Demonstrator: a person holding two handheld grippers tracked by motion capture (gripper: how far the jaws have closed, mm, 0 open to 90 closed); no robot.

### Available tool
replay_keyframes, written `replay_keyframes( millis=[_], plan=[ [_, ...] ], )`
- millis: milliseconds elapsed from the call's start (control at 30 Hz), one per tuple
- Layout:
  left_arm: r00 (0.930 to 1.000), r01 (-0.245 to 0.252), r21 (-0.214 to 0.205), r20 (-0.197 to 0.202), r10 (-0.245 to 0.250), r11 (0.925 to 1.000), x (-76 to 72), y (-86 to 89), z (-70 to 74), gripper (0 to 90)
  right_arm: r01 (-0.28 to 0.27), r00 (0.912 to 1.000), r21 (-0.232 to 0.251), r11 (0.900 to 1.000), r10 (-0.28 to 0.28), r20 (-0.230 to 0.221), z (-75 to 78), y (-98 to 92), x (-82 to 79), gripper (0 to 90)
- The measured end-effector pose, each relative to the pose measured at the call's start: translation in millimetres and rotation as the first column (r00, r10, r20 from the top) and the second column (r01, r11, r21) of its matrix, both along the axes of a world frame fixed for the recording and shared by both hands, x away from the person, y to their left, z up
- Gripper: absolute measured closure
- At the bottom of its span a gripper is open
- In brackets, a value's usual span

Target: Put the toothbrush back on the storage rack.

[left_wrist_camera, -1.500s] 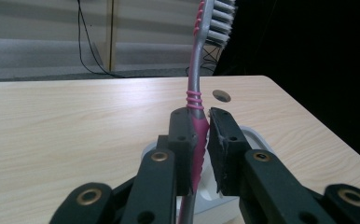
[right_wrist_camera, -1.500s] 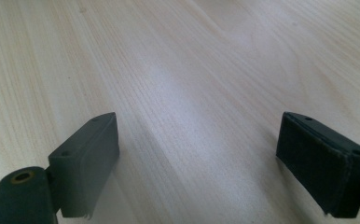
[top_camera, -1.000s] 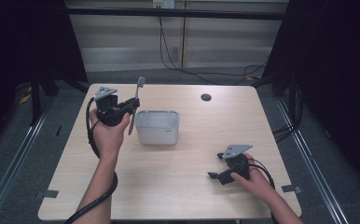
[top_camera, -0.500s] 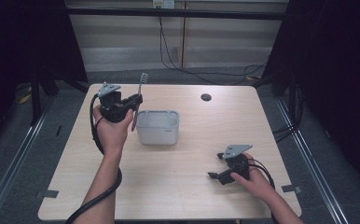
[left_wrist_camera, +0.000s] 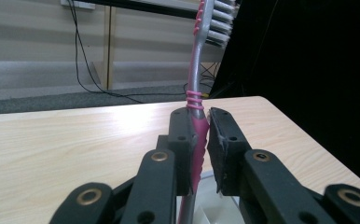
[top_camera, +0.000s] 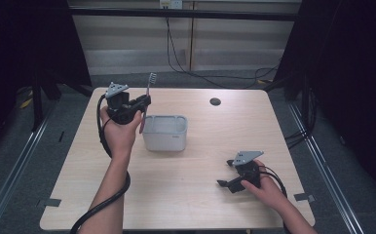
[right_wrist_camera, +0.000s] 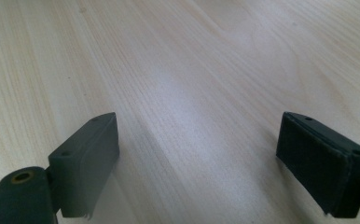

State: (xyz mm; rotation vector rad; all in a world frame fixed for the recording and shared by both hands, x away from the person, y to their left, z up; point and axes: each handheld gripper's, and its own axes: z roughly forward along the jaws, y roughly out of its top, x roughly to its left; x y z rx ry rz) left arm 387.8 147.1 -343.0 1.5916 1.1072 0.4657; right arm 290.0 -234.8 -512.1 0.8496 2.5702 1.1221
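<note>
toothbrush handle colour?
Pink grip, grey neck on the toothbrush; clearest in the left gripper view.

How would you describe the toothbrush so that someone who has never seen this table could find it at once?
Start at the wooden table and find the white tub near its middle. Just left of the tub, the left tool holds the toothbrush upright by its handle, bristles on top. It is the one thin pink and grey stick, set apart by its raised head of pale bristles.

Table (top_camera: 191,165) evenly lit, dark surround, near tool blurred
</note>
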Motion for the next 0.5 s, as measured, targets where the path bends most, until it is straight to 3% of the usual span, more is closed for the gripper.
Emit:
replay_keyframes(
  millis=[500],
  plan=[
    [1.0,0.002,-0.004,0.004,-0.002,1.0,10.6,-6.8,-4.5,79.8,0.0,1.0,0.0,1.0,0.0,0.001,0.0,0.0,0.0,12.4]
  ],
)
